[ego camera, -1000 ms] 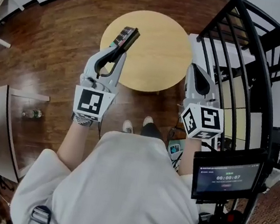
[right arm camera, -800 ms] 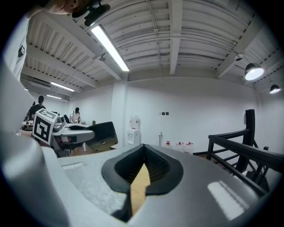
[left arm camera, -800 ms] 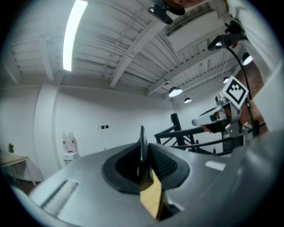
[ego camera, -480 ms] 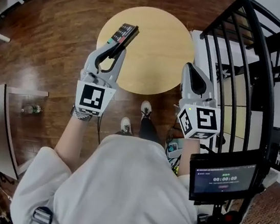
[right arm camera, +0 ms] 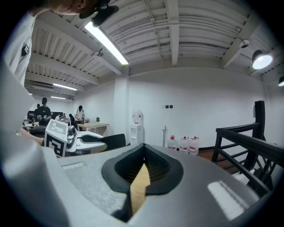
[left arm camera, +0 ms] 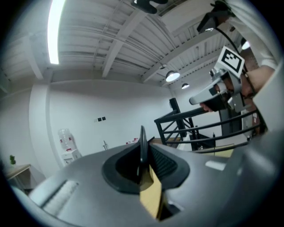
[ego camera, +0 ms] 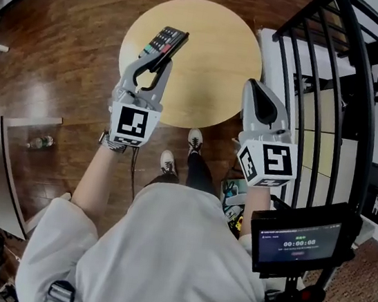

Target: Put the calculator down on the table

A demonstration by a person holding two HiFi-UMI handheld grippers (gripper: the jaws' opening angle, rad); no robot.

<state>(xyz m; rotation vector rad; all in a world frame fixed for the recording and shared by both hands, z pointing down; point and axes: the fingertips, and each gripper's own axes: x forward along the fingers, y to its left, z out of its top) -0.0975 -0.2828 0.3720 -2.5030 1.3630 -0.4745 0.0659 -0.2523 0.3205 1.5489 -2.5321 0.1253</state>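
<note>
Over round wooden table (ego camera: 212, 59), left hand-held gripper (ego camera: 160, 60) clasps calculator (ego camera: 164, 41); right hand-held gripper (ego camera: 253, 86) clenched empty.

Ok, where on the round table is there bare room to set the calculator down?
The round table shows bare, widest from the calculator held in the left tongs across to the far right rim. It is tighter at the near right edge, where the right tongs sit beside the black railing.

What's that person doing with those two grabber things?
A person holds a gripper in each hand. The left gripper is clamped on a calculator, holding it over the round wooden table, not yet laid flat. The right gripper is shut on nothing, near the table's edge.
</note>
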